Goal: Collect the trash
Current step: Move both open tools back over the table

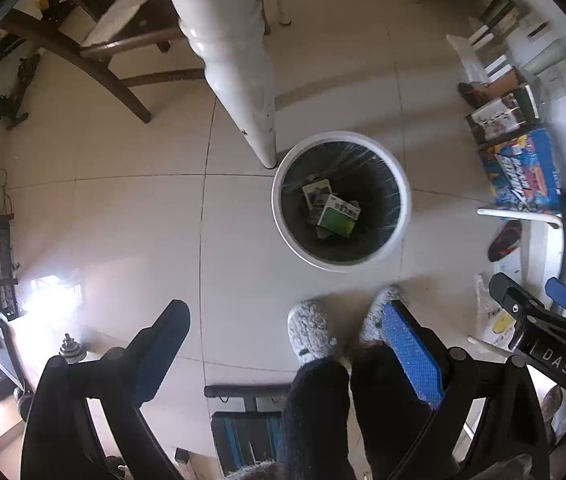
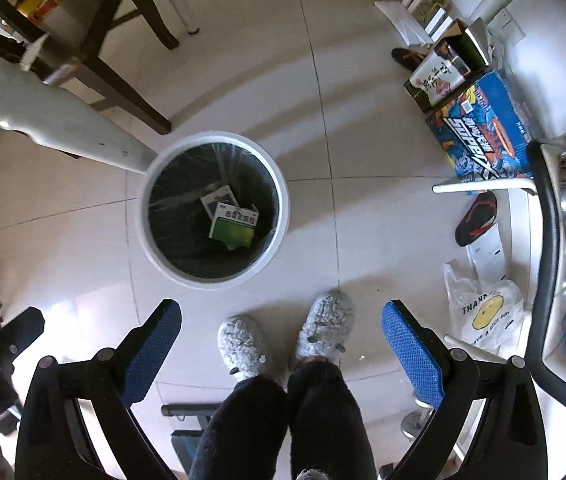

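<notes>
White round trash bin (image 2: 213, 210) stands upright on pale floor tiles, lined with a dark bag (image 2: 175, 216). Inside the bin: green-and-white carton (image 2: 233, 226) lying tilted on top, overlapping a blue-and-white box (image 2: 217, 200) beneath it, both near the bottom.

Fuzzy grey slippers (image 2: 283, 336) on the tiled floor (image 2: 383, 232), a blue printed box (image 2: 483, 136) by the wall, smiley plastic bag (image 2: 483, 312) nearby, dark wooden chair (image 1: 95, 52) off left.
</notes>
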Tool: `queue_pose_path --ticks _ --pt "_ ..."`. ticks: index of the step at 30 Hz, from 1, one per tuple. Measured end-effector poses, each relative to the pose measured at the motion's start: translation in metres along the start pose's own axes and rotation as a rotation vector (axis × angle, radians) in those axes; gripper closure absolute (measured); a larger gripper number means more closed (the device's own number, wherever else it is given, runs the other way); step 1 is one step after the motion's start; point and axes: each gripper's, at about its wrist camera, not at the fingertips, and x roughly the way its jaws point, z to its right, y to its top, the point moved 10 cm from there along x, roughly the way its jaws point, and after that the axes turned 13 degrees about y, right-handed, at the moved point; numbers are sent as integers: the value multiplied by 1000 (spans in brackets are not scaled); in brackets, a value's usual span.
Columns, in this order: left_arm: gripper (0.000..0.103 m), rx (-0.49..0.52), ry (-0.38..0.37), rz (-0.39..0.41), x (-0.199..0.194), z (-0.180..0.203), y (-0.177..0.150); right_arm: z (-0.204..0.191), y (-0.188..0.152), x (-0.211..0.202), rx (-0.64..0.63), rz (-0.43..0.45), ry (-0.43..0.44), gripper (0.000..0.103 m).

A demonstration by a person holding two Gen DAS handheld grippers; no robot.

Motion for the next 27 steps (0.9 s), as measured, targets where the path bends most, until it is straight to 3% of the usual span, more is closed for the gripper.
queue_pose_path --ticks 11,17,21,22,27 --pt "5 -5 -9 84 -132 -31 -12 -31 -10 -148 -25 45 28 2" --pt "5 4 -18 144 -195 -37 -6 -49 -10 -227 -3 62 92 2" --pt "4 -9 -43 223 -241 -33 23 -59 7 -280 20 111 148 2" --pt "0 -11 -46 250 -253 -30 35 -59 13 -292 24 129 154 2" --pt "0 4 -23 355 -300 -3 95 -36 58 -362 76 229 169 2"
